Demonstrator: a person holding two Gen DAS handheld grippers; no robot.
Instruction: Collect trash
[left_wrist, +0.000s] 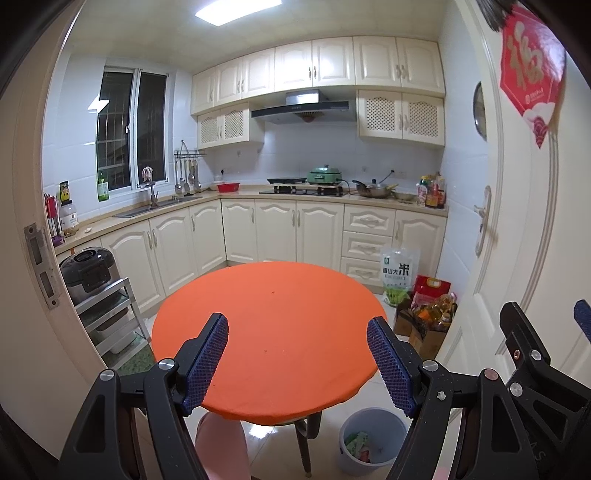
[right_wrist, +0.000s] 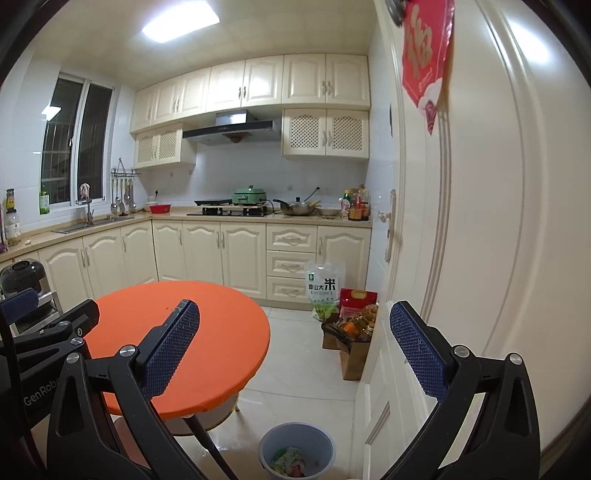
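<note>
Both grippers, left (left_wrist: 297, 363) & right (right_wrist: 293, 349), jaws wide open, empty. Trash bin (right_wrist: 297, 452) w/ wrappers sits on floor beside orange round worktop (left_wrist: 269, 332).

The left hand-held gripper (left_wrist: 297, 360) hangs wide open above an orange round tabletop (left_wrist: 269, 295) in a cream-cabinet kitchen, a grey bin (left_wrist: 369, 441) holding scraps of trash (left_wrist: 360, 445) on the floor below its edge

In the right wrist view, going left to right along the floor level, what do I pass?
Orange round table → gray trash bin with wrappers inside → cardboard box of bottles → white door.
</note>
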